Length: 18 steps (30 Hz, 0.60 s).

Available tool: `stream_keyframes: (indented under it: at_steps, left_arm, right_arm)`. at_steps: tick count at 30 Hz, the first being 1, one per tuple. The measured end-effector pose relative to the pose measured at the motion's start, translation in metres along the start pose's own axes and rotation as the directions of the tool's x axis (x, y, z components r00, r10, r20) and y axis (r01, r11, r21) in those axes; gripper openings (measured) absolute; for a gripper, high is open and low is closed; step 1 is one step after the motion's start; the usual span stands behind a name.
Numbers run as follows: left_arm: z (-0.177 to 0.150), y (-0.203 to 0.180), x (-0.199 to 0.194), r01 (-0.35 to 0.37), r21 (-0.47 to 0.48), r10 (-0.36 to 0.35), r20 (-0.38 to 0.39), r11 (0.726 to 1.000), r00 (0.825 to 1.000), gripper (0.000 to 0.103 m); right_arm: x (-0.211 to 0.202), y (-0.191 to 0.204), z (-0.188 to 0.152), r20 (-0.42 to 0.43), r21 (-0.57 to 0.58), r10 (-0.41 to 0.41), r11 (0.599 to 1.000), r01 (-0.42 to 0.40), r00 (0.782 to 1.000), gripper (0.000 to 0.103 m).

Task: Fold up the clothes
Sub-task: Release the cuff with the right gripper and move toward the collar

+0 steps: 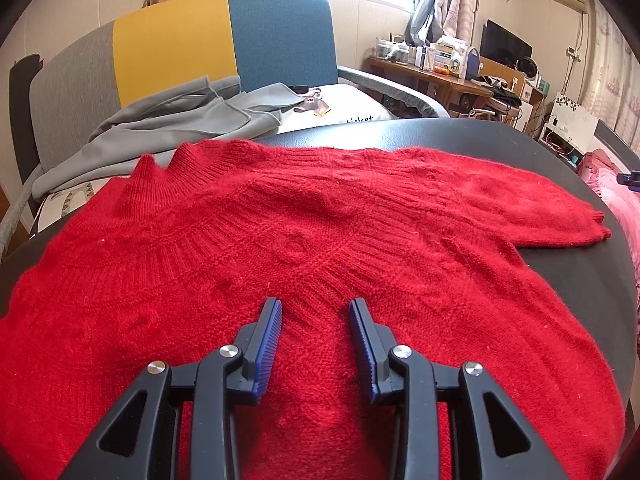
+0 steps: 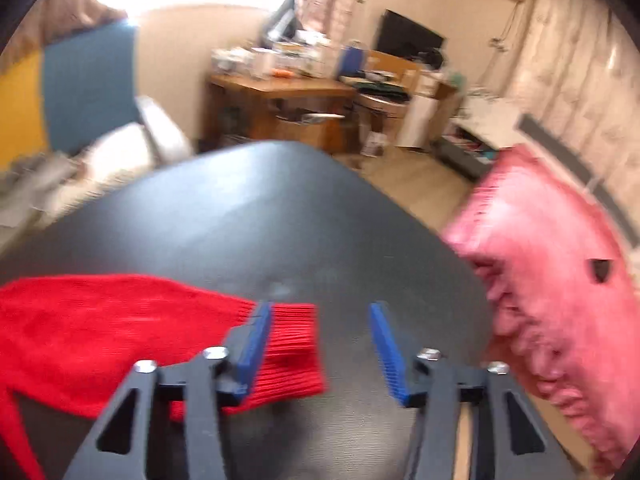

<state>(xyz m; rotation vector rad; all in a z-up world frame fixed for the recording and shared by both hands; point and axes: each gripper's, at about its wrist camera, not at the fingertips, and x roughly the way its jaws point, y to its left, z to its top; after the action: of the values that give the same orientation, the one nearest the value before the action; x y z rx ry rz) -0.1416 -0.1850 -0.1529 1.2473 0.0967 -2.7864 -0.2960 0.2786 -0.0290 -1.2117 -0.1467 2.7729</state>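
While the red sweater [image 1: 320,240] lies spread flat across the dark bench [image 1: 420,130], its collar points to the far left and one sleeve [image 1: 540,208] stretches to the right. Above the sweater's near middle the left tongs [image 1: 315,308] hang with blue pads parted and nothing between them. Over the bench's right part the right tongs [image 2: 320,312] stand apart too, gripping nothing; the sleeve's ribbed cuff [image 2: 292,352] lies flat just beside and partly under their left pad. A pink cloth [image 2: 560,300] sits off the bench's right edge, and grey garments [image 1: 180,120] lie on the colourful chair [image 1: 200,40] beyond.
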Motion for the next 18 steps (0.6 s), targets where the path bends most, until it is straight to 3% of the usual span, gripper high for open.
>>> stream_keyframes:
  at_steps: [4,7,10,14,15,18]
  left_arm:
    - [0.0,-0.001,0.0,-0.005,0.005,0.005,0.0,1.0,1.0,0.036]
    - [0.0,-0.002,0.0,-0.005,0.007,0.005,0.0,1.0,1.0,0.036]
    - [0.0,-0.001,0.001,0.0,0.006,0.0,-0.001,1.0,1.0,0.036]
    - [0.002,0.002,0.0,0.023,-0.004,-0.023,-0.006,1.0,1.0,0.037]
    - [0.002,0.002,-0.001,0.029,-0.006,-0.029,-0.008,1.0,1.0,0.038]
    - [0.007,0.009,-0.006,0.07,-0.022,-0.07,-0.011,0.997,0.997,0.038]
  right_arm:
    - [0.012,0.039,-0.016,-0.072,-0.074,0.194,0.977,-0.199,0.978,0.047]
    - [0.03,0.072,-0.031,-0.143,-0.108,0.248,0.959,-0.264,0.958,0.047]
    - [0.061,0.077,-0.039,-0.233,-0.097,0.21,0.967,-0.237,0.95,0.046]
    - [0.08,0.062,-0.044,-0.227,-0.122,0.091,0.985,-0.121,0.97,0.049]
    - [0.083,0.057,-0.044,-0.227,-0.105,0.097,0.987,-0.123,0.969,0.053]
    - [0.08,0.051,-0.037,-0.221,-0.071,0.114,0.989,-0.132,0.969,0.051]
